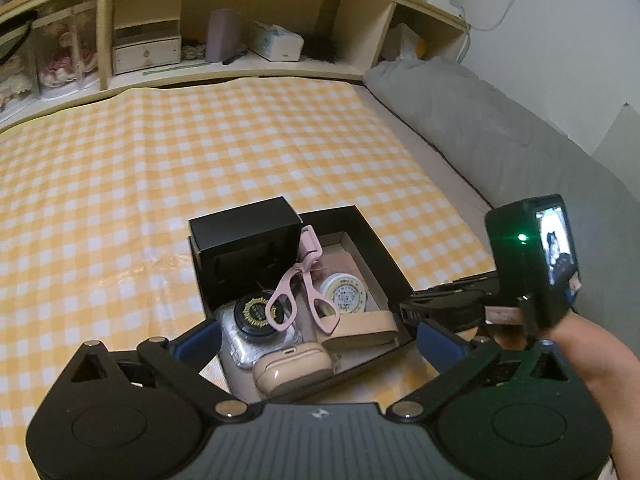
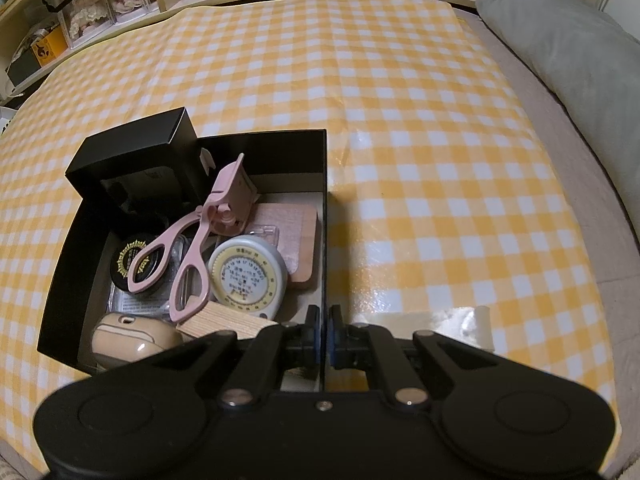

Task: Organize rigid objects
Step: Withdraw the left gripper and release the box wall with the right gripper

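My left gripper [image 1: 318,340] hangs over the near end of the box, its blue-padded jaws spread as wide as they go with nothing between them: released. My right gripper [image 2: 327,338] is clenched on the right-hand wall of the open black cardboard box [image 2: 325,216], the thin wall pinched edge-on between its pads, steadying it on the yellow-and-white checked cloth [image 2: 400,120].

Looking into the box now: a pink plastic eyelash curler [image 1: 298,280] lies across the top of the pile, one loop resting over a round black jar with a gold-patterned lid [image 1: 258,312]. Beside them sit a round white tape measure [image 1: 344,292], a beige rounded earbud case [image 1: 294,368] at the near end, a pale wooden block [image 2: 224,324], and a smaller black carton [image 1: 244,248] standing at the far corner.

I judge this as the placing step just done for the curler. No loose item shows on the cloth, so next I need to find what is left, keeping the right clamp firm.
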The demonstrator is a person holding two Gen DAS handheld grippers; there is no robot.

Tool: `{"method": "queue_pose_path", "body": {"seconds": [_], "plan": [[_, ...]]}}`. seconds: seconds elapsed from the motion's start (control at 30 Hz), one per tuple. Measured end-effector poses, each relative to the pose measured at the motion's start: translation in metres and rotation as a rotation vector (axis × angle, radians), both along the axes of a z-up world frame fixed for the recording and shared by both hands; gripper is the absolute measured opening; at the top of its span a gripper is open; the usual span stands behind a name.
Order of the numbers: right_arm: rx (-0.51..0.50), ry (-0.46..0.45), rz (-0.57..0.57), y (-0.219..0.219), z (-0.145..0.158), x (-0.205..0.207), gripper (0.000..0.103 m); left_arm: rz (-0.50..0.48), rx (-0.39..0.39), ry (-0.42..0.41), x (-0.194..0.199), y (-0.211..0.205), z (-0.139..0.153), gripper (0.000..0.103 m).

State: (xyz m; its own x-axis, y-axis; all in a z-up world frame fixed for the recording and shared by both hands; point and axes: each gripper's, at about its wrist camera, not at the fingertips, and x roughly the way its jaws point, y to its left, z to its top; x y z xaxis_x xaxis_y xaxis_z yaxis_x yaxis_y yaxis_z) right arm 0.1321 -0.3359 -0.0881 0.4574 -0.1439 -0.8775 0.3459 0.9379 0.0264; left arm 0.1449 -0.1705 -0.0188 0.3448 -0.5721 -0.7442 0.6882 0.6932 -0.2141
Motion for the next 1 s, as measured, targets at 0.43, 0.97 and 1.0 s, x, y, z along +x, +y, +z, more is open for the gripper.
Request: {"method": "queue_pose_path", "body": {"seconds": [0.43,0.97,1.0], "plan": [[-0.02,-0.016,-0.003,-0.005,0.006,-0.004,0.007,0.12,-0.027,-0.046,-0.031,0.053,0.019,0.103],[-0.033,-0.344,-0.028,0.044,0.121,-0.107,0.062,0.245,-0.084,-0.139,-0.056,0.104,0.026,0.103],[-0.038,-0.35,-0.028,0.049,0.124,-0.113,0.065,0.245,-0.083,-0.147,-0.057,0.105,0.026,0.103]]}}
